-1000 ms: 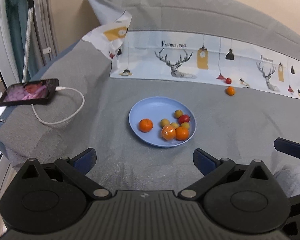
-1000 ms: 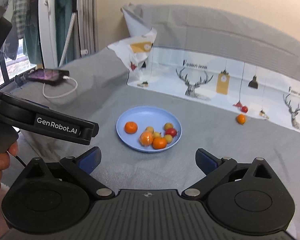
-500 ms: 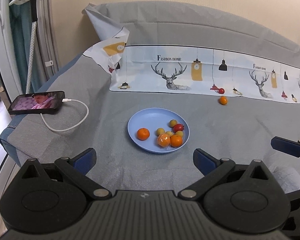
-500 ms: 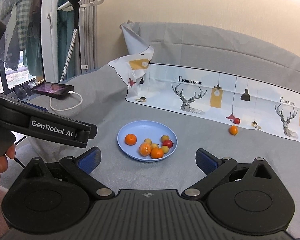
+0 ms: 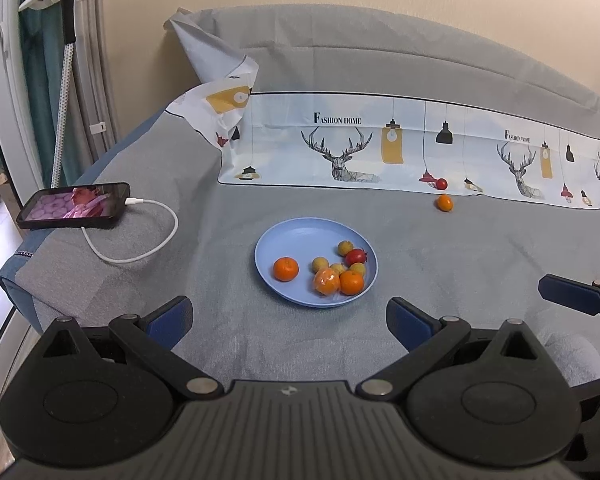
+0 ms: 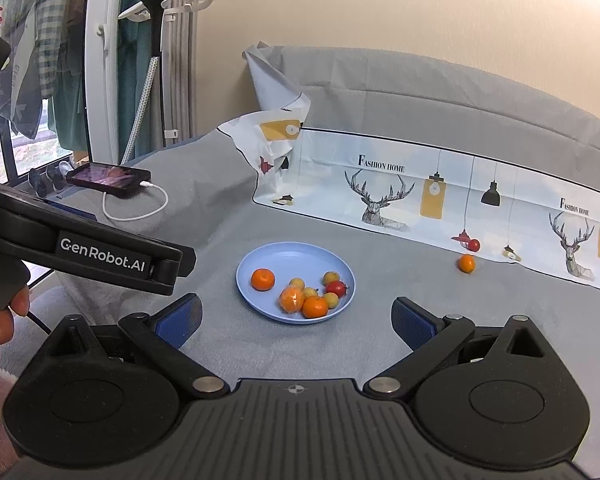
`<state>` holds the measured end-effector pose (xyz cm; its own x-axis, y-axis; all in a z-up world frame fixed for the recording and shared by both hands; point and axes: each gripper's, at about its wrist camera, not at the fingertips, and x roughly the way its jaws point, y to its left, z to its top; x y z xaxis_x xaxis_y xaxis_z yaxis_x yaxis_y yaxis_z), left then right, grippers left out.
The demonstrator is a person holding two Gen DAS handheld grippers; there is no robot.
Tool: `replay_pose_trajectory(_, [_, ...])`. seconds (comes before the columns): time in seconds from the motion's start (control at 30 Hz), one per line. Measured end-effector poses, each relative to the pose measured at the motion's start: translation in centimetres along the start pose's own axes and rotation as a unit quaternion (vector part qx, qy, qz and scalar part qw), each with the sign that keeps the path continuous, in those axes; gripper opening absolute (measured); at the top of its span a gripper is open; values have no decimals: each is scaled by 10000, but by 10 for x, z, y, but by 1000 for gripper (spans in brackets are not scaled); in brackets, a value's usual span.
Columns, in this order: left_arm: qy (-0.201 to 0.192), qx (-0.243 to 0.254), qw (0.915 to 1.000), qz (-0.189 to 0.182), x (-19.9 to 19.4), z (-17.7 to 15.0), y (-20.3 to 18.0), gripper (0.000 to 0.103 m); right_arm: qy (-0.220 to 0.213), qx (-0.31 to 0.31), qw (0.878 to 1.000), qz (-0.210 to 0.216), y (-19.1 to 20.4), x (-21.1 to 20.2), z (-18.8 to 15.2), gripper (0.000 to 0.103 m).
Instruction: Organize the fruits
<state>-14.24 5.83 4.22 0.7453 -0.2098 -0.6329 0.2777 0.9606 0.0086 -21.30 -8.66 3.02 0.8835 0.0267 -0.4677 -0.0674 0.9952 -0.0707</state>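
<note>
A blue plate [image 5: 300,236] [image 6: 288,256] sits mid-table on the grey cloth and holds several fruits: oranges, small yellow fruits and one red fruit [image 5: 355,256]. A loose orange [image 5: 444,203] [image 6: 466,263] and a small red fruit [image 5: 442,183] [image 6: 474,245] lie at the back right by the printed cloth. My left gripper [image 5: 290,316] is open and empty, short of the plate. My right gripper [image 6: 296,320] is open and empty, also short of the plate. The left gripper's body [image 6: 100,254] shows at the left of the right wrist view.
A phone [image 5: 74,205] with a white charging cable [image 5: 148,248] lies at the table's left edge. A printed deer-pattern cloth [image 5: 380,152] runs along the back. A garment steamer stand [image 6: 152,60] and hanging clothes are beyond the left edge.
Both grippers have pulled back and tilted up, so the plate looks smaller and more wall shows. Both stay open and empty. The fruits have not moved.
</note>
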Motion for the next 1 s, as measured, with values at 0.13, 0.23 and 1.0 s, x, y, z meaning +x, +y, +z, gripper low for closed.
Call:
replay_pose_trajectory(0.13, [27,-10,10000,-7,2,-1,1,103,48,3,10000,17,-1,2,0,101])
replay_pose_trajectory(0.23, [60,-11,10000,-21,4,-1,2,103,89,9,10000,30,-1,3,-1,101])
replay_pose_trajectory(1.0, [296,127,9995,-25,25,2,-2,103,359,169,9992,83,-8,21,-4,101])
